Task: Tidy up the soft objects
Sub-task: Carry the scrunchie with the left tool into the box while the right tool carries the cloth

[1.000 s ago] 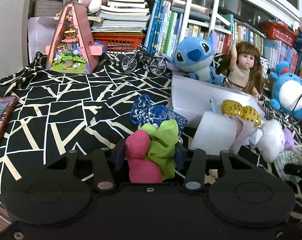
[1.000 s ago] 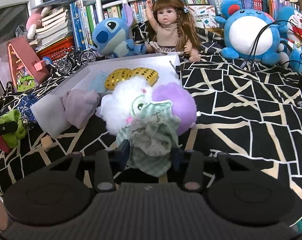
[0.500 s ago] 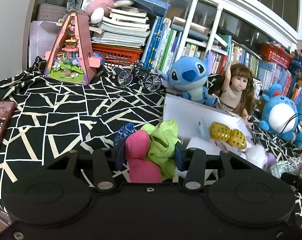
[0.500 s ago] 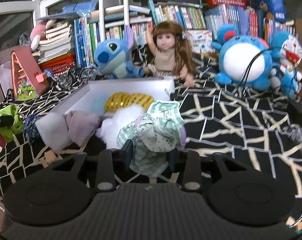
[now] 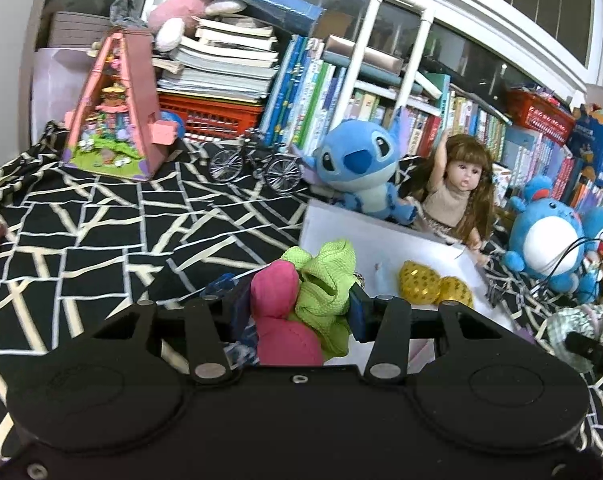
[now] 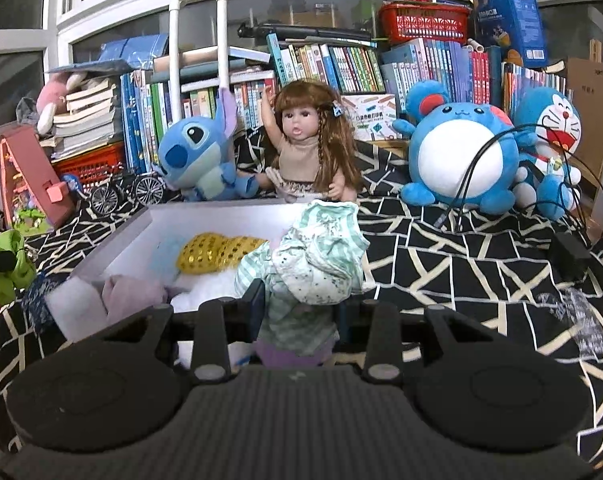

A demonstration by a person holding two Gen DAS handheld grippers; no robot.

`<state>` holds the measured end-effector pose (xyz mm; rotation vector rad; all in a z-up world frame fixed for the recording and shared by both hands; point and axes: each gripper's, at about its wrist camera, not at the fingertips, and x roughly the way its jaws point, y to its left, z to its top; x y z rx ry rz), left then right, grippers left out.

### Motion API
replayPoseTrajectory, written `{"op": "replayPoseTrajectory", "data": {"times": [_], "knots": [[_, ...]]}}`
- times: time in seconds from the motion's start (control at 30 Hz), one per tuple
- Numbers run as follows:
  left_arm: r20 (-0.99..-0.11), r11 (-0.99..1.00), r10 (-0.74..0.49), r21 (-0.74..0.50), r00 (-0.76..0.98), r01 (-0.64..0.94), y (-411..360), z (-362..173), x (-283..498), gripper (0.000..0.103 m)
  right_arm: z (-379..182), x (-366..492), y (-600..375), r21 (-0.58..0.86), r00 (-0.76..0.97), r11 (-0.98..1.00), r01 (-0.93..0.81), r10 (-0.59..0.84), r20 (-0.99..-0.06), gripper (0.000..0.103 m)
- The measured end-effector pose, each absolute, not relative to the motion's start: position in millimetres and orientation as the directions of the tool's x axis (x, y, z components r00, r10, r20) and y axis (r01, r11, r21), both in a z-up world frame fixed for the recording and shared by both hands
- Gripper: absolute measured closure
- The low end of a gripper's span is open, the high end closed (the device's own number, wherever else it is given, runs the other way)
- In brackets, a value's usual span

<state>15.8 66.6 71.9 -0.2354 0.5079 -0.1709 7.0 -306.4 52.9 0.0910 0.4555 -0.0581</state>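
Two grippers: left gripper (image 5: 297,310) clamps a pink-and-green fabric bundle (image 5: 309,300); right gripper (image 6: 299,308) clamps a mint striped cloth (image 6: 317,264), near white tray (image 6: 221,216).

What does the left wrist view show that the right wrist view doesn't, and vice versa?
Left wrist only: the left hand-held gripper shut on a pink-and-green soft toy, and the full miniature house front.

Right wrist only: the right hand-held gripper shut on a mint striped cloth bundle, plus a lilac soft item in the box.

Both: white box, gold sequin item, Stitch plush, doll.
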Motion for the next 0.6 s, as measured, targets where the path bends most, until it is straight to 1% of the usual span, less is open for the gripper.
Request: {"op": "replayPoseTrajectory", "data": {"times": [0.2,0.37,0.47,0.6], "knots": [[-0.468,0.955,-0.250,-0.266,0.848,0.134,49,86,43,0.058,61,28,-312,0.105,0.902,0.991,0.078,-0.025,-0.432,0.062],[-0.488,0.946,-0.285,-0.280,0.825,0.161,35,94,72,0.058,66,51,-311,0.061,0.910,0.995,0.076,-0.044,-0.412,0.062],[-0.504,0.940,-0.304,-0.294,0.808,0.170,27,98,91,0.058,68,69,-312,0.061,0.900,0.997,0.055,-0.023,-0.436,0.062],[-0.536,0.937,-0.320,-0.301,0.781,0.178,15,96,113,0.058,65,95,-316,0.072,0.869,0.997,0.036,0.004,-0.494,0.062]]}}
